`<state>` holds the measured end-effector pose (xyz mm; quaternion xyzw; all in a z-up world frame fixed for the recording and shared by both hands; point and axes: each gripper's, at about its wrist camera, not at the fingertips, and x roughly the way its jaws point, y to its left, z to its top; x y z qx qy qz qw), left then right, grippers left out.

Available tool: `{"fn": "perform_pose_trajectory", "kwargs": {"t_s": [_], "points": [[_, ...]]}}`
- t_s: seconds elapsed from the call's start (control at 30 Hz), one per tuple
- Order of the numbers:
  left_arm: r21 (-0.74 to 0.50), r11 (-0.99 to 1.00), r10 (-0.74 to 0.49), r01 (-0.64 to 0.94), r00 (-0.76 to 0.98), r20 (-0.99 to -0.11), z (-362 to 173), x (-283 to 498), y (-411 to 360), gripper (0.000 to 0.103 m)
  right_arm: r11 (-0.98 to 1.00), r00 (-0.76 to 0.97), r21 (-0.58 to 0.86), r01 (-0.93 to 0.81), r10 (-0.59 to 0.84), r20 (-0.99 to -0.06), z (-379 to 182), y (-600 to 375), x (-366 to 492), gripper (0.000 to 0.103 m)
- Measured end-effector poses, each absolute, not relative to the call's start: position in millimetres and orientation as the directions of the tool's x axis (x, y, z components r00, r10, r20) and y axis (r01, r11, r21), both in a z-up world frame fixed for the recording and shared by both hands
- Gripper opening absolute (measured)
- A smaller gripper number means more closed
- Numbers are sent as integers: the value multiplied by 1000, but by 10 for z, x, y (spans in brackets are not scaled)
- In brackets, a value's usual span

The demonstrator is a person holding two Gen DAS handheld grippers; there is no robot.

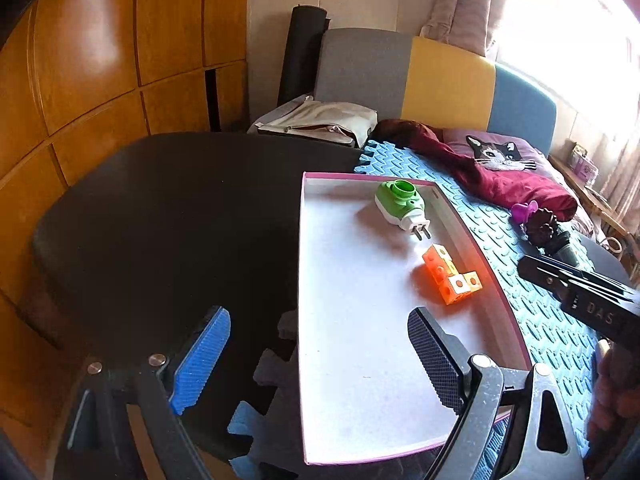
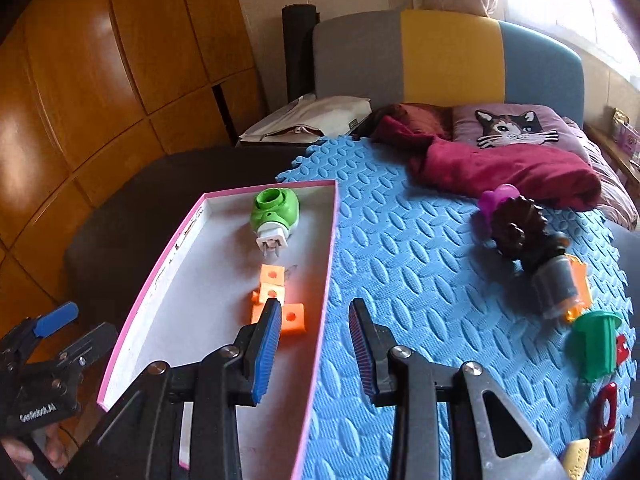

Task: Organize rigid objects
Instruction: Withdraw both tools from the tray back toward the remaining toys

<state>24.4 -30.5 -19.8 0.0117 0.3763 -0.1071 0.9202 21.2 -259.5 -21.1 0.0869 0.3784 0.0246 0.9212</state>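
Sorting loose toys into the pink-rimmed box point(image 2: 320, 280) looks to be the step in hand: two pieces already lie inside it, an orange block cluster point(image 2: 276, 300) at lower centre of the right wrist view and a green plug-in device point(image 2: 274, 210) just beyond it, toward the box's far end. The right tongs point(image 2: 316, 344) hang over the box's right wall with nothing between the pads, which stand a modest gap apart, so I judge a drop finished and a fetch next. The remaining pieces sit well apart from the box at the right of that frame on the blue foam mat point(image 2: 400, 248): a dark gear toy point(image 2: 518, 226) with a purple piece point(image 2: 494, 198) touching it, a grey cylinder point(image 2: 558, 288), a green cup point(image 2: 592, 344), a red car point(image 2: 604, 420). The next move calls for a swing rightward across open mat, which is bare between box and pile, then a wider spread of the pads for the bulky gear. The left tongs point(image 1: 316, 356), spread wide and empty, hover at the box's near left edge in the left wrist view. The box wall is low; the crimson cloth point(image 2: 500, 168) bounds the mat at upper right.
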Motion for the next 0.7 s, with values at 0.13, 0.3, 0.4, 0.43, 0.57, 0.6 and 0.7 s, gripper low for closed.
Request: {"fn": "perform_pose_trajectory", "kwargs": {"t_s": [0.13,0.3,0.4,0.43,0.57,0.6,0.7], "points": [[-54,975,-193,217,694,-694,-191,234,-338,91,984,718,172,38,92,-690,-189,-2721,71,35],[-56,971,-206,233,689,-695,-181,233,-390,91,981,722,171,94,51,-690,-168,-3004,-139,35],[-56,965,-222,255,688,-691,-150,227,-456,91,974,728,167,151,5,-686,-137,-3266,-312,35],[-59,962,-232,265,688,-688,-131,227,-484,91,971,730,169,167,-7,-683,-122,-3345,-360,35],[-74,950,-270,303,682,-680,-49,240,-617,91,944,737,168,283,-102,-669,-47,-3793,-650,35],[-79,945,-283,316,677,-679,-30,245,-664,91,936,735,170,309,-122,-667,-33,-3887,-712,35],[-100,920,-342,378,655,-674,41,235,-865,90,894,724,183,409,-195,-662,-9,-4238,-932,35]]}}
